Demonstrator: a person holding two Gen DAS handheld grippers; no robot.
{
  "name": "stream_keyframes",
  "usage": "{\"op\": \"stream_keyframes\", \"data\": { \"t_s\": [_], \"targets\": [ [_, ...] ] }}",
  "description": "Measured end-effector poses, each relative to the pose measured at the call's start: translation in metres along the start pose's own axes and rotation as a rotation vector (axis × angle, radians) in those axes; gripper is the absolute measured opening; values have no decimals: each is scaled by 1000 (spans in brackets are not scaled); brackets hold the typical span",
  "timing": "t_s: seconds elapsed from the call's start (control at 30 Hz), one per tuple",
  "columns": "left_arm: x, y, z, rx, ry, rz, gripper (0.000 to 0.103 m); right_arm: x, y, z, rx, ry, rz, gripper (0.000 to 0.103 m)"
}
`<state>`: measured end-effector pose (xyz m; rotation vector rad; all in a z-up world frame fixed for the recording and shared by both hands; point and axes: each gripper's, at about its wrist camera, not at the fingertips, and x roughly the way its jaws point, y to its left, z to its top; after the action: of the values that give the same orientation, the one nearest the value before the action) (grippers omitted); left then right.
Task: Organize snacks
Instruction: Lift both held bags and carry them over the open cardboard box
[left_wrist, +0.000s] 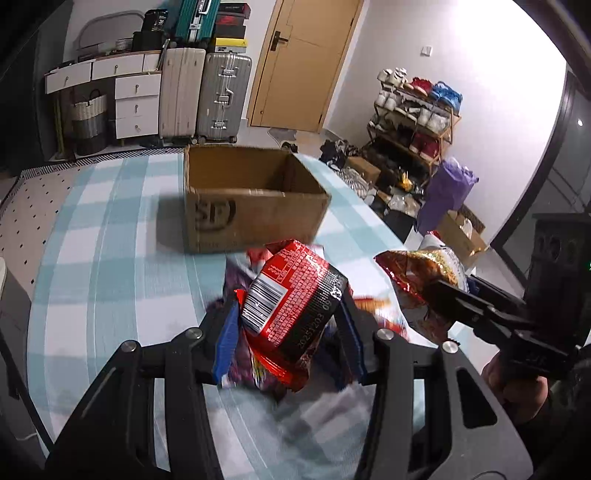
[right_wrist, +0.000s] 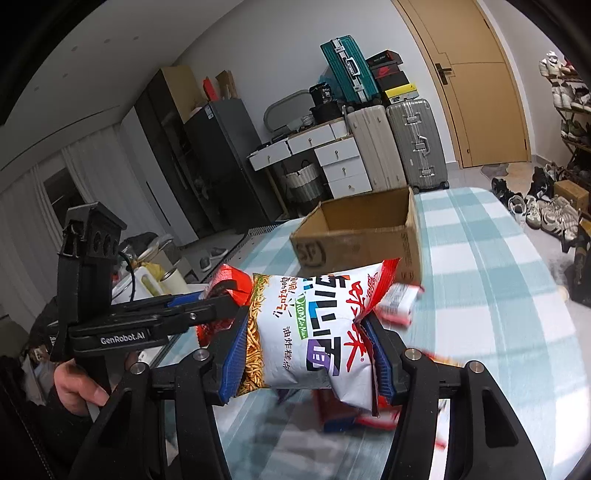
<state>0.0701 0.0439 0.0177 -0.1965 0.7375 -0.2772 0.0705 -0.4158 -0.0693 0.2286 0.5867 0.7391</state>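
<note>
Beyond both sets of fingers, the open cardboard box (left_wrist: 255, 199) stands on the checked tablecloth (left_wrist: 110, 236). The right gripper (right_wrist: 306, 350) clamps a white noodle packet (right_wrist: 314, 332) between its pads; the left gripper (left_wrist: 288, 328) grips a red-and-black snack packet (left_wrist: 295, 306).

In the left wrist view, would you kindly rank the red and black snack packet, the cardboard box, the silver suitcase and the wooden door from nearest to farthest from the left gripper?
1. Red and black snack packet: clamped in the left gripper jaws.
2. Cardboard box: just beyond, on the checked cloth.
3. Silver suitcase: on the floor, upper left of the box.
4. Wooden door: in the back wall, right of the suitcase.
</note>
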Motion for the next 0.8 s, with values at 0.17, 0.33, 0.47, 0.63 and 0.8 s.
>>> {"op": "stream_keyframes", "data": {
  "t_s": [0.17,0.33,0.47,0.63,0.8],
  "targets": [
    [11,4,34,15,-2,19,46,13,-4,30,-20,9,-2,58],
    [27,16,70,3,-7,30,46,30,-10,62,-12,20,2,58],
    [41,20,98,29,-3,58,46,47,-19,91,4,15,1,58],
    [60,24,134,29,14,58,46,67,-28,122,22,12,7,58],
    [78,24,162,31,10,67,46,91,-35,151,24,21,-8,58]
  ]
}}
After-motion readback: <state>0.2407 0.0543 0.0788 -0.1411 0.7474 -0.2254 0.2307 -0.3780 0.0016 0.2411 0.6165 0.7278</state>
